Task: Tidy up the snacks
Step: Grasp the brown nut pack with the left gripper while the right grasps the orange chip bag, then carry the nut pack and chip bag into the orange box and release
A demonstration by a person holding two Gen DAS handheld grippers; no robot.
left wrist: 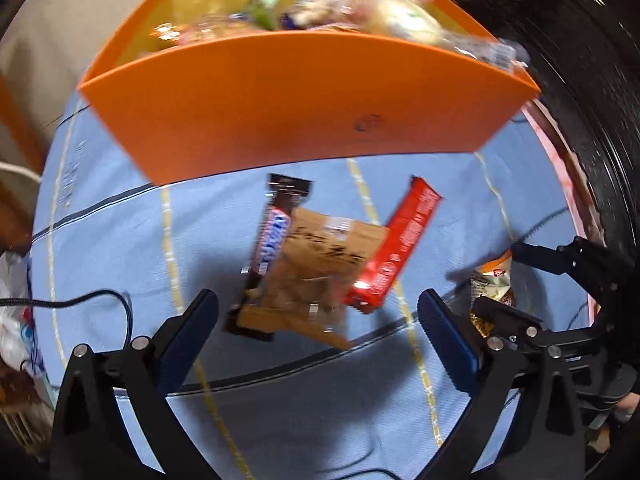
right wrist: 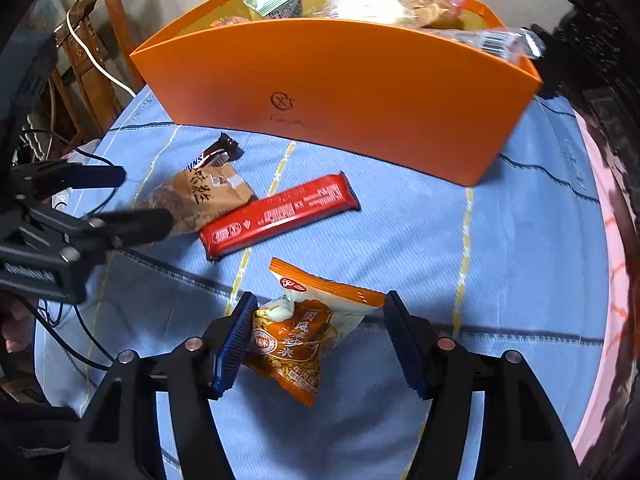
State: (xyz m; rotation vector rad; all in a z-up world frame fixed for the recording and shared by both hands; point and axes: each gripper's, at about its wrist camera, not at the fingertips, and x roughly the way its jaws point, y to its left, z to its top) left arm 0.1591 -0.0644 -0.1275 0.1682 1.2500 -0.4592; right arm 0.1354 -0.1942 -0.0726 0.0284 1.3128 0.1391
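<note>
1. On the blue cloth-covered surface (right wrist: 500, 240), in front of the tall orange cardboard box (right wrist: 360, 92) that already has a heap of wrapped snacks in it, four packs are still loose: a dark brown chocolate bar (left wrist: 270, 240), a tan paper-look cookie pack (left wrist: 320, 264) lying partly over it, a long red wrapped bar (right wrist: 276, 216) touching the tan one, and an orange-and-white crinkly snack bag (right wrist: 308, 332) off on its own, nearer the camera.

2. Right tool (right wrist: 320, 340): pointing steeply down with the orange-and-white bag sitting between its blue pads. The left pad looks right up against the bag, but the right one has a visible gap, so not clamped yet, I'd say.

3. Left tool (left wrist: 320, 340): spread wide and empty, hovering over the near end of the brown bar / tan pack pile.

4. What could go sideways:
- The bag is puffy and slick. A pinch on one corner could let it squirt out or spin on the lift.
- The left side has three packs overlapping. Closing there might grab two, or drag the red bar along.
- The box wall is high and the contents are piled near the rim, so a low carry could clip the edge or knock stuff out.
- Both tools are near each other, so they could bump.
</note>
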